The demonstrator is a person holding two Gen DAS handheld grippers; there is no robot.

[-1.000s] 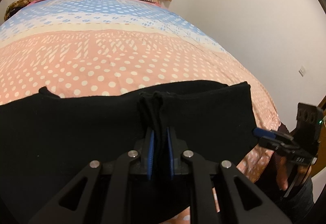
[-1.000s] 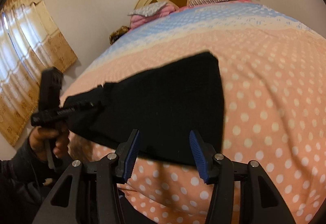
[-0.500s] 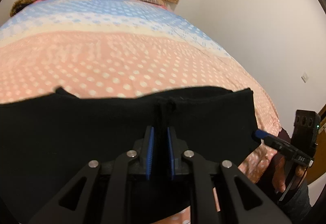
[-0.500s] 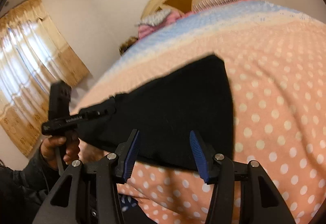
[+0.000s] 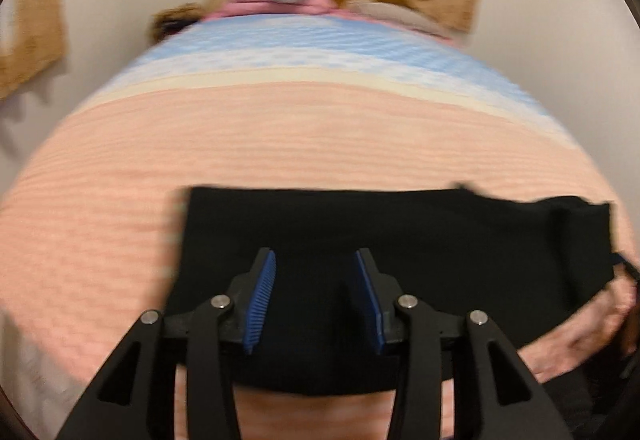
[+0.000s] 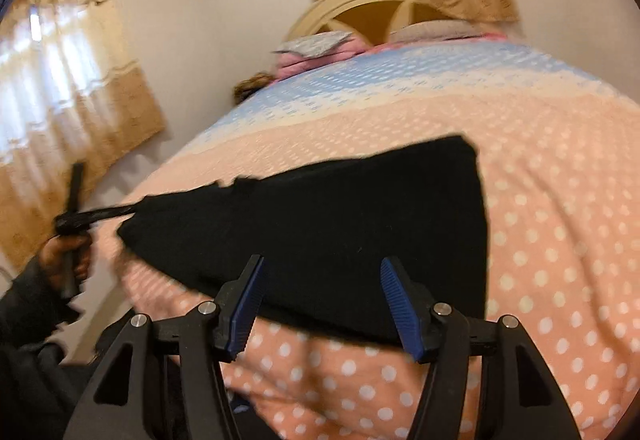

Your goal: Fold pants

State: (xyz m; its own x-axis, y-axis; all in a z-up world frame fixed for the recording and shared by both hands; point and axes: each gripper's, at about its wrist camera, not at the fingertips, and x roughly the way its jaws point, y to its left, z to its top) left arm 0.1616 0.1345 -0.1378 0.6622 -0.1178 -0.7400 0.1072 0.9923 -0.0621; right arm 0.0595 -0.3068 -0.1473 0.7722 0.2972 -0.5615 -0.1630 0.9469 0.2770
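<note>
Both tools are matte black. The left gripper (image 5: 315, 300) and right gripper (image 6: 323, 306) each have two angled arms with triangular cut-outs, silver round screw heads at the joints, and ribbed blue pads on the fingers (image 6: 394, 304). The hand (image 6: 66, 260) emerges from a dark sleeve (image 6: 24, 304).

We see the bed (image 6: 560, 199), peach-and-blue polka-dot cover; folded black pants (image 6: 340, 220) flat near its foot edge, pillows (image 6: 316, 47) stacked at headboard.
</note>
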